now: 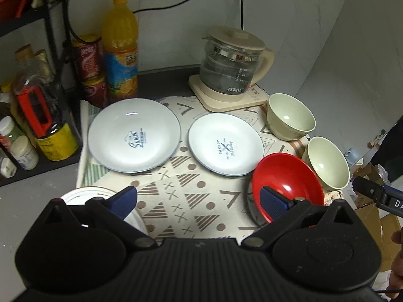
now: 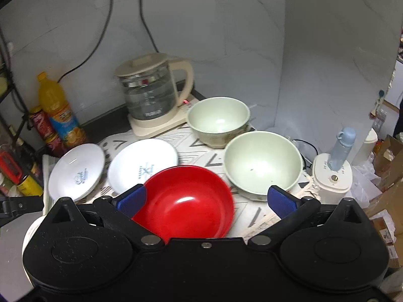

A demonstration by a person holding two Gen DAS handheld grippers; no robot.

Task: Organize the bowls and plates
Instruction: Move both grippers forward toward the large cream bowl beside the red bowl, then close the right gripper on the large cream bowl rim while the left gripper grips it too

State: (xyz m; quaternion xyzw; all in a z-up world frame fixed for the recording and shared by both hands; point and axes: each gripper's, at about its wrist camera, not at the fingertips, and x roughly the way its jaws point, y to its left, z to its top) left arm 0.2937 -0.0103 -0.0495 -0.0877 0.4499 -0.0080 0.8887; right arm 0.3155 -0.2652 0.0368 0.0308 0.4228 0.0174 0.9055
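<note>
On a patterned cloth [image 1: 191, 201] lie two white plates: a larger "Sweet" plate [image 1: 134, 134] [image 2: 75, 176] and a "Bakery" plate [image 1: 226, 144] [image 2: 143, 163]. A red bowl [image 1: 287, 183] [image 2: 186, 201] sits at the front right, with two pale green bowls [image 1: 291, 117] [image 1: 326, 163] [image 2: 219, 120] [image 2: 263, 163] behind it. Another white plate [image 1: 83, 193] lies at the front left. My left gripper [image 1: 199, 201] is open above the cloth. My right gripper [image 2: 206, 198] is open over the red bowl. Both are empty.
A glass kettle [image 1: 234, 68] [image 2: 151, 95] on a beige base stands at the back. An orange juice bottle [image 1: 121, 47], cans [image 1: 88, 60] and jars on a black shelf [image 1: 37, 125] stand at the left. A blue-topped appliance [image 2: 335, 171] and boxes [image 2: 388, 161] are at the right.
</note>
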